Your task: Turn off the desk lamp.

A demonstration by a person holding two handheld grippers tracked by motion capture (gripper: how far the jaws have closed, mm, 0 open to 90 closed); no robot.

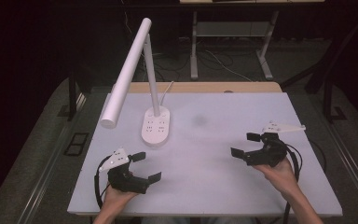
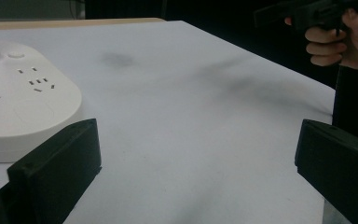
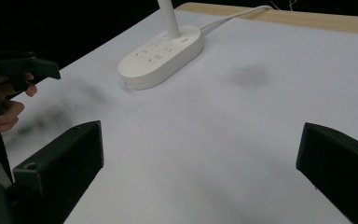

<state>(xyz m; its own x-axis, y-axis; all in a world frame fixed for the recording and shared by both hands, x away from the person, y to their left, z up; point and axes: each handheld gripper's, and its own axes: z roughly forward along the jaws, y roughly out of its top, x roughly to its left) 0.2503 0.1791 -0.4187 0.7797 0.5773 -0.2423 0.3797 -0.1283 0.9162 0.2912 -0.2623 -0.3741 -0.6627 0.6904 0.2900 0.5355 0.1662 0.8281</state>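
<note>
A white desk lamp [image 1: 130,70] stands on an oval base with sockets [image 1: 156,125] at the back left of the white table [image 1: 205,186]. The same base [image 2: 23,102] lies just left of my left jaws, and the base [image 3: 161,56] sits far ahead in the right gripper view. My left gripper [image 1: 147,166] is open near the front left, holding nothing. My right gripper [image 1: 245,144] is open at the right side, also holding nothing. The other hand and its gripper [image 2: 307,14] show at the top right of the left gripper view.
The lamp's white cord [image 3: 235,14] runs off the far edge over a wooden strip [image 1: 205,87]. A faint grey smudge [image 1: 199,120] marks the table's middle. Dark floor and desk legs [image 1: 194,46] lie beyond the table.
</note>
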